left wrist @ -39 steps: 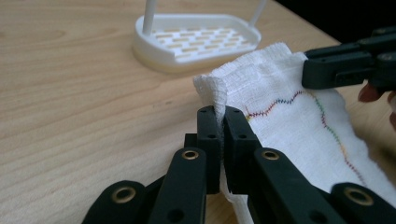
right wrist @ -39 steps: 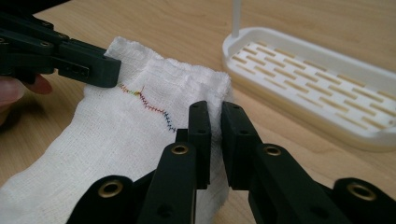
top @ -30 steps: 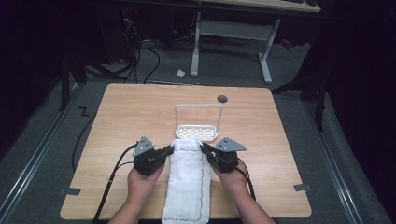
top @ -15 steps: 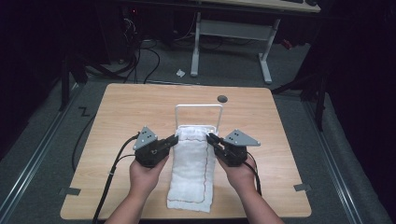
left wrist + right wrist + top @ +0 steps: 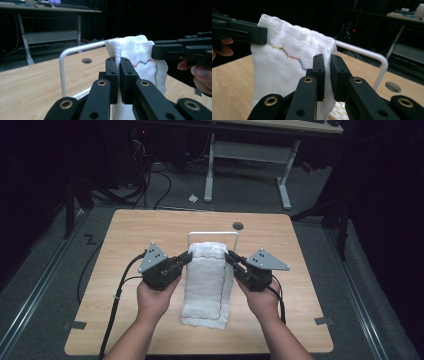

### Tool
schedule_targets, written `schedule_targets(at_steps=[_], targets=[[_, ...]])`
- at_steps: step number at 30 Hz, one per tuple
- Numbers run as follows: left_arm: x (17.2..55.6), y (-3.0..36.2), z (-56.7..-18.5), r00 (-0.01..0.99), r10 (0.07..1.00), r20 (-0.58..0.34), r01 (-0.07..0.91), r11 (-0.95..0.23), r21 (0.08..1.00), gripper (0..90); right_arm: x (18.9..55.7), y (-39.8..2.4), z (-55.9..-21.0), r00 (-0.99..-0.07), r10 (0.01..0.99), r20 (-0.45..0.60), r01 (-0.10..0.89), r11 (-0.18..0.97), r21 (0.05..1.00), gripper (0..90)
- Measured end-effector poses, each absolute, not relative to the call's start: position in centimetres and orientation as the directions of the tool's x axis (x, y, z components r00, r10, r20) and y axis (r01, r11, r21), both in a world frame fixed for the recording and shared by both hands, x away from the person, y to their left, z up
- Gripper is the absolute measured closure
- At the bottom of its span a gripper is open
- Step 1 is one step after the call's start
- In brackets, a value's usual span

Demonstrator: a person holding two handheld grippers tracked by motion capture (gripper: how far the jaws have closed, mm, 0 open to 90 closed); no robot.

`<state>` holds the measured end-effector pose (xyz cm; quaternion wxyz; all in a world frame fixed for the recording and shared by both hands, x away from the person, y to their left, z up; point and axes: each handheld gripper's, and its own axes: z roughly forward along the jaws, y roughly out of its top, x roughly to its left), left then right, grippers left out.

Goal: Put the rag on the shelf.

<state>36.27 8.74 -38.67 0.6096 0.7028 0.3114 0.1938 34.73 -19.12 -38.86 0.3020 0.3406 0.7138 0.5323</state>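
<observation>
Black jaws of the left gripper (image 5: 117,72) are pressed together on one top corner of a white gauze cloth (image 5: 140,57), the fabric pinched in the narrow slot between them. Across from it, the right gripper (image 5: 327,72) pinches the opposite top corner of the same cloth in the same way. Seen from the high view, the left gripper (image 5: 186,260) and right gripper (image 5: 231,257) face each other with the cloth (image 5: 207,285) stretched between them; its upper edge is lifted off the worktop (image 5: 125,235) and its lower end trails down onto the wood toward the person, between the two hands. A wavy line of multicoloured stitching runs along the cloth near its right-gripper side. Just beyond both grippers stands a white wire rack (image 5: 212,234), its rounded top bar just behind the raised edge of the cloth. Farther off than the rack, a round cable hole (image 5: 238,226) sits in the worktop.
</observation>
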Motion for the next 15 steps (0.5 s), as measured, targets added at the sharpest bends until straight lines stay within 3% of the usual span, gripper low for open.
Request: schedule_targets(at_steps=[15], targets=[[36.0, 8.9, -35.7, 0.727, 0.682, -0.083, 0.136, -0.024, 0.99, 86.5, 34.6, -19.1, -35.5, -0.579, 0.811, -0.088, 0.08, 0.164, 0.983, 83.0]])
